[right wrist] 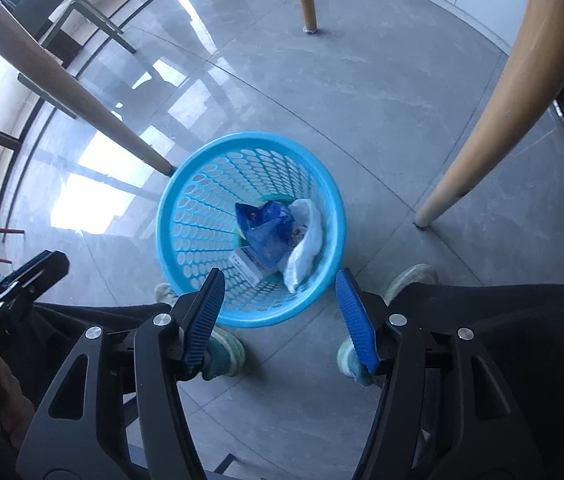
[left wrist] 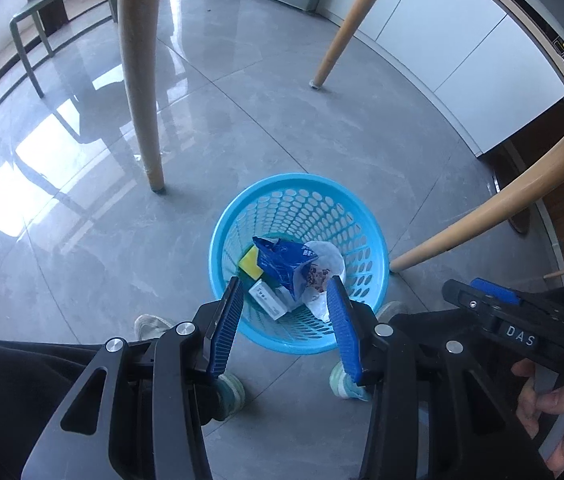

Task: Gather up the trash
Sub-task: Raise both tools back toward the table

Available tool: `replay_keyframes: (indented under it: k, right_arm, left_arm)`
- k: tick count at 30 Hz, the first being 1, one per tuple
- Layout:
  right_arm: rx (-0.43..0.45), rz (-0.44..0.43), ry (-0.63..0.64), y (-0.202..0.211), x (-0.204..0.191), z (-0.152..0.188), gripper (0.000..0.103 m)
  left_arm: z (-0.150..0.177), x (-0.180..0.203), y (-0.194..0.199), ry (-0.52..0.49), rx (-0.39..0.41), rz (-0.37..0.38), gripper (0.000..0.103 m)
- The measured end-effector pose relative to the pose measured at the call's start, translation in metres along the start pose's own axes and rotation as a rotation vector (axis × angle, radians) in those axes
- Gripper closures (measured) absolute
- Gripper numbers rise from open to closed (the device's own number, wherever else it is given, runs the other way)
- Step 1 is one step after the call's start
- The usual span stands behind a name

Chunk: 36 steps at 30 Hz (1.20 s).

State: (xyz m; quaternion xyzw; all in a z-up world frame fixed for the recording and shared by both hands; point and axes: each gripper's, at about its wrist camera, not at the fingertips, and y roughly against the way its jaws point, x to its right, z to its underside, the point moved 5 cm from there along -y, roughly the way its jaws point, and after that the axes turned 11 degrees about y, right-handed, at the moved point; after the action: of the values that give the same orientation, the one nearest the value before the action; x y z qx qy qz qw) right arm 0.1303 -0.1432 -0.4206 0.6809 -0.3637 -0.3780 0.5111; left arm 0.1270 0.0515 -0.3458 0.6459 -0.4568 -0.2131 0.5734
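Nearest in each wrist view are the black arms and blue ribbed pads of the hand-held grippers. The left hand-held gripper (left wrist: 283, 300) hangs over the near rim of the basket with its jaws apart and nothing between the pads. The right hand-held gripper (right wrist: 280, 286) points down at the same basket, jaws also apart and empty. In the left view a hand (left wrist: 561, 412) grips the handle of the other tool at the right edge.

Just below the pads stand the person's shoes (right wrist: 222, 354), on grey floor tiles (right wrist: 361, 100), with dark trousers (left wrist: 10, 380) at the sides.

The blue basket (left wrist: 361, 208) stands on the floor right before the shoes, upright, its wall full of holes. The trash lies at its bottom: a crumpled blue wrapper (left wrist: 282, 258) on top, a white bag (right wrist: 305, 240) against the right wall, a small white box (left wrist: 270, 300) toward the near side, and a yellow sponge (left wrist: 249, 259) to the left of the wrapper, touching it.

Around the basket stand pale wooden legs (left wrist: 138, 80): one near its left rim, one just beside its right side, one farther back.

Beyond, the glossy floor mirrors bright windows. A green chair (left wrist: 42, 12) stands far left, and white cabinets (left wrist: 461, 40) line the far right wall.
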Motion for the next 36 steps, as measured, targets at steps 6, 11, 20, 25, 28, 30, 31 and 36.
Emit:
replay_keyframes:
  k: [6, 11, 20, 25, 28, 30, 31, 36]
  right_arm:
    - [0.031, -0.015, 0.039, 0.035, -0.009, 0.013, 0.037]
    - [0.064, -0.022, 0.046, 0.067, -0.011, 0.035, 0.030]
    - [0.210, -0.019, 0.121, 0.134, -0.020, 0.067, 0.016]
    - [0.265, -0.076, 0.159, 0.162, -0.025, 0.079, 0.010]
    - [0.306, -0.059, 0.190, 0.183, -0.030, 0.083, 0.010]
    - [0.344, -0.046, 0.219, 0.199, -0.036, 0.086, 0.010]
    - [0.361, -0.041, 0.231, 0.207, -0.038, 0.087, 0.010]
    - [0.439, -0.049, 0.289, 0.247, -0.053, 0.087, 0.009]
  left_arm:
    - [0.011, 0.008, 0.027, -0.070, 0.040, -0.012, 0.052]
    - [0.024, 0.003, 0.049, -0.063, 0.047, 0.020, 0.051]
    - [0.048, -0.004, 0.094, -0.056, 0.117, 0.028, 0.039]
    - [0.056, -0.012, 0.132, -0.039, 0.192, 0.054, 0.032]
    - [0.057, -0.019, 0.152, -0.002, 0.223, 0.076, 0.029]
    - [0.056, -0.023, 0.165, 0.018, 0.243, 0.090, 0.028]
    - [0.056, -0.023, 0.172, 0.022, 0.258, 0.097, 0.027]
    - [0.053, -0.017, 0.202, -0.016, 0.322, 0.116, 0.020]
